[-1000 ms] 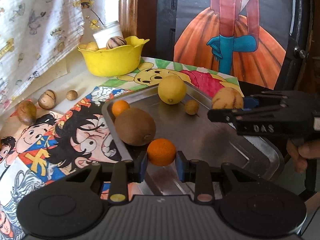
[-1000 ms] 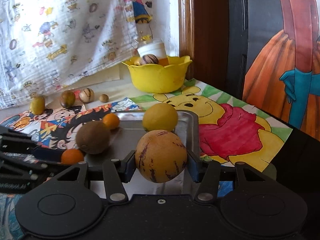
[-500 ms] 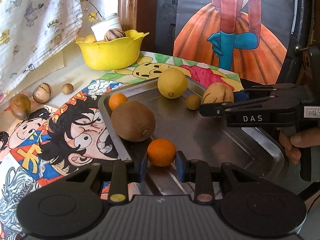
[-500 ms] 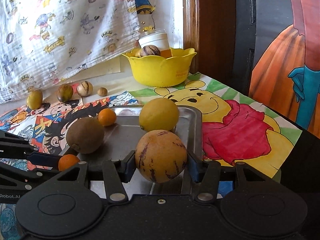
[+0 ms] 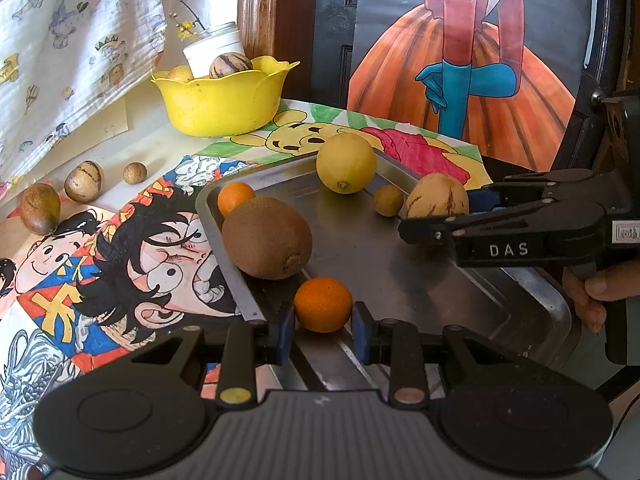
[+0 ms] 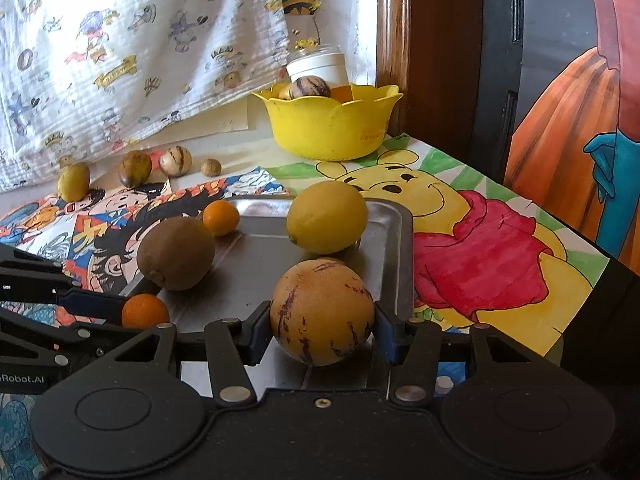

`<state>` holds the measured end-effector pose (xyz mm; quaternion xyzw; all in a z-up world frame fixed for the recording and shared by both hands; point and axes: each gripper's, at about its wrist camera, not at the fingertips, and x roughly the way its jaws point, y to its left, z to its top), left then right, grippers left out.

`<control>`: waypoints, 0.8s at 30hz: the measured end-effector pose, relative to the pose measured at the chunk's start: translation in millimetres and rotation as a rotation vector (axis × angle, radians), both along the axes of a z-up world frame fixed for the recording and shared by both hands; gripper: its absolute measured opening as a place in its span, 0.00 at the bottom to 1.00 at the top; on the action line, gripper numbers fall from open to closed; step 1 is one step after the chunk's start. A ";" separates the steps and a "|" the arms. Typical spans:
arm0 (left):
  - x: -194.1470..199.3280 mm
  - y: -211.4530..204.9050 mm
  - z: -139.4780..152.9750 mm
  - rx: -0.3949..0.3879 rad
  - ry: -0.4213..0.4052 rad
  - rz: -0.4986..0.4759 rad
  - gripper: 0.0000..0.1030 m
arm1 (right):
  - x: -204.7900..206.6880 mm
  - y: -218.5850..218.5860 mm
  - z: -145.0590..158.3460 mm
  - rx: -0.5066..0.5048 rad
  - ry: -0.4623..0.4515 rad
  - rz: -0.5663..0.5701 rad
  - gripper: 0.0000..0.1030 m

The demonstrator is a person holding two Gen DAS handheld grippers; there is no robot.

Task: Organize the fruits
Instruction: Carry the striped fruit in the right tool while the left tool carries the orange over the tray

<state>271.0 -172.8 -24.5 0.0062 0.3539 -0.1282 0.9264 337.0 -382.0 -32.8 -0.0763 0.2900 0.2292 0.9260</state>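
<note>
My left gripper [image 5: 323, 328] is shut on a small orange [image 5: 323, 309] low over the near edge of the metal tray [image 5: 400, 272]. My right gripper [image 6: 322, 336] is shut on a tan purple-streaked melon fruit [image 6: 322, 311] over the tray's right side [image 6: 396, 248]. It also shows in the left wrist view [image 5: 438, 200], as does the right gripper [image 5: 436, 220]. On the tray lie a brown kiwi [image 5: 267, 238], a lemon [image 5: 346, 162], a second small orange [image 5: 235, 198] and a small tan ball-shaped fruit [image 5: 388, 200].
A yellow bowl [image 5: 224, 104] with fruits and a white jar stands at the back. Several loose fruits [image 5: 82, 181] lie at the left on the cartoon-print cover. A wooden post and dark door stand behind. The table edge runs at the right.
Both grippers have drifted slightly closer to the tray, each keeping its fruit. The right gripper sank a little toward the tray in the left wrist view.
</note>
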 end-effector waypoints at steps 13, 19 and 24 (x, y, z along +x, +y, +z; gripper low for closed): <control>-3.1 -2.5 0.4 0.008 0.008 -0.003 0.33 | -2.3 -0.6 -3.6 0.010 0.021 -0.001 0.53; -6.1 -1.7 1.5 0.003 0.008 -0.003 0.34 | -5.7 -2.7 -3.1 0.021 0.026 -0.007 0.53; -10.8 0.1 4.4 -0.001 0.005 -0.004 0.36 | -10.9 -8.0 -0.8 0.052 0.032 -0.022 0.56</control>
